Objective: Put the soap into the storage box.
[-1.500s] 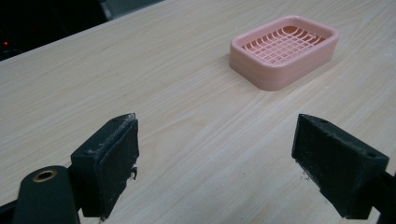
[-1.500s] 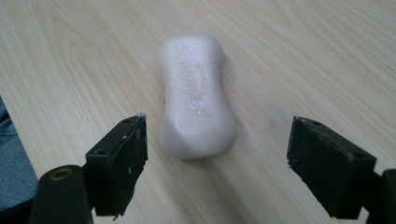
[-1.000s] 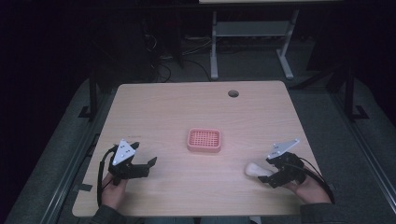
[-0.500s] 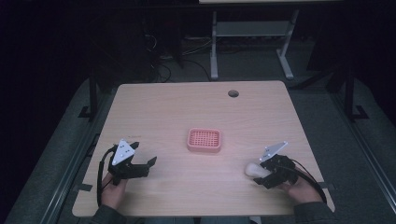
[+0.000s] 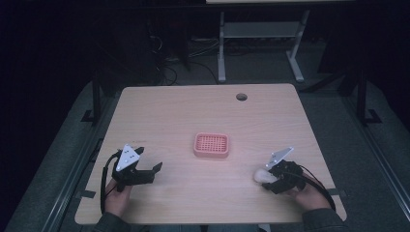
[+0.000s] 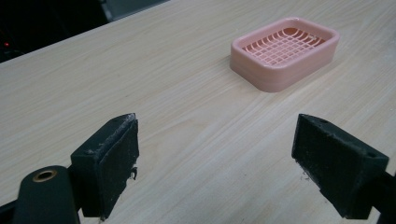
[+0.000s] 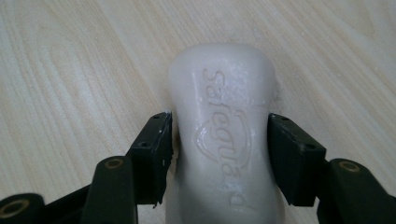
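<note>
The white soap bar (image 7: 224, 140) lies flat on the bench (image 5: 183, 106), low and right of centre in the high view (image 5: 261, 176), its embossed face up. The right tool (image 7: 219, 154) has just been closing its jaws around the bar's waist; in the right gripper view the pads sit against both long sides, so I read it as gripped, though only at the near half of the bar.

The main risk, as I judge it, is slip: the surface looks glossy and possibly damp (a faint sheen around the lettering), and the sides are rounded, so a lift could squirt the bar forward out of the pads. Squeezing harder could dent it or pop it out faster. A hold behind its middle may also let the far end droop.

The pink soap dish (image 5: 211, 145) sits near the frame's middle, well apart from the bar; a careless drop could tip it or skid it.

The left tool (image 5: 145, 175), lower left, stands wide with nothing between its pads.
</note>
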`<action>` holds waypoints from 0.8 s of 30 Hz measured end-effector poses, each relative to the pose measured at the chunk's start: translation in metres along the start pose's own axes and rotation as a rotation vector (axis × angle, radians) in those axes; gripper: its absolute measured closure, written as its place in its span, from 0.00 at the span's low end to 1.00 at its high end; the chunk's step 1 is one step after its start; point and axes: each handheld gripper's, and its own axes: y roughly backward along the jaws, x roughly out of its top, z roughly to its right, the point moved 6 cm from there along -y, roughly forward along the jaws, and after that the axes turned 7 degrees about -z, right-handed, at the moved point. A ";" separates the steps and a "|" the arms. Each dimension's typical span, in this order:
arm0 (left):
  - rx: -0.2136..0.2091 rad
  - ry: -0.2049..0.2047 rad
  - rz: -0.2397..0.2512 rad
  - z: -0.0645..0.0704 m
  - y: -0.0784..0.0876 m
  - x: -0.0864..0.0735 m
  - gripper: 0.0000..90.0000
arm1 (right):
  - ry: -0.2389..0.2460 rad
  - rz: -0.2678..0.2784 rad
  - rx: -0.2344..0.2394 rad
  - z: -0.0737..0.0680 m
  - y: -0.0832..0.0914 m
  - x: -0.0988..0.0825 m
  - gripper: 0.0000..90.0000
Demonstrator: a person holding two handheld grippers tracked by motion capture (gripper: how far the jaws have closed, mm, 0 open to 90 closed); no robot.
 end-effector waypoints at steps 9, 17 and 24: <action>0.003 -0.002 -0.003 -0.001 0.001 0.000 0.16 | 0.021 -0.004 -0.001 0.002 0.000 0.002 0.53; 0.007 0.000 0.004 -0.002 0.002 0.000 0.16 | 0.041 -0.017 -0.009 0.001 0.000 0.003 0.54; 0.009 0.005 0.007 -0.003 0.003 0.000 0.16 | 0.041 -0.014 -0.019 0.000 0.001 0.003 0.54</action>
